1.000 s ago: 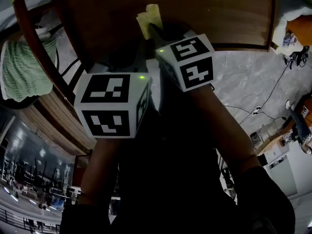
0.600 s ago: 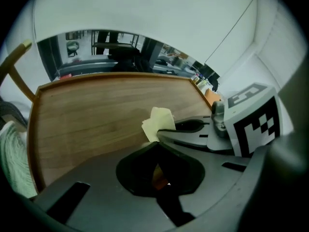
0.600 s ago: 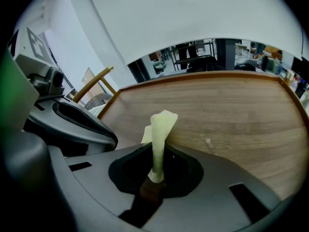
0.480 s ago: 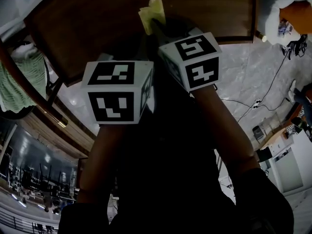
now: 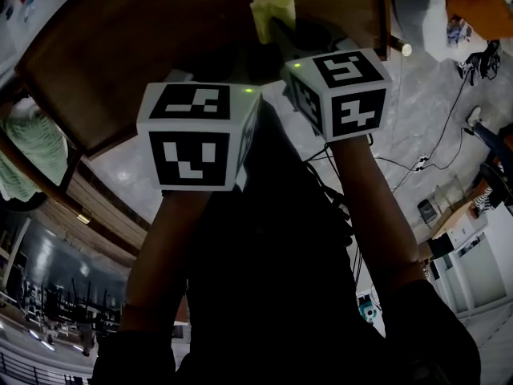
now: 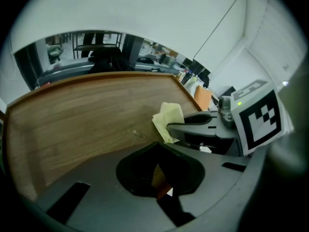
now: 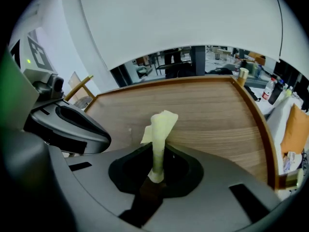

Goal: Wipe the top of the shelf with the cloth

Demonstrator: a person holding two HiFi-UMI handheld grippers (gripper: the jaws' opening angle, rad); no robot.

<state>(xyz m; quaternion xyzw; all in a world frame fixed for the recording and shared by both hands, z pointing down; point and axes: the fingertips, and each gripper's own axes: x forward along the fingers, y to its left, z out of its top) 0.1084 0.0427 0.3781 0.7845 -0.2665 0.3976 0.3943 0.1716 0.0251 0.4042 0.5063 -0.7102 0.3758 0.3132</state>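
R hand-held gripper (image 7: pixel 155 175): clamped on yellow cloth (image 7: pixel 161 127), mid shelf top (image 7: pixel 217 115).
L hand-held gripper (image 6: pixel 161 178): jaws together, empty.
Room: bare wood out to raised rim (image 7: pixel 260 129).

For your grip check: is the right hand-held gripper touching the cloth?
Touching. Right gripper view: the right hand-held gripper pinches the cloth between its jaws.

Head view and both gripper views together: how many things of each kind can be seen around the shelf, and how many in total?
Grippers: 2, the left gripper, shut on nothing, and the right gripper, shut on a cloth.
Cloths: 2, the yellow cloth in the right gripper, and a green fabric off to the left.
Shelf top: 1.
Total: 5.
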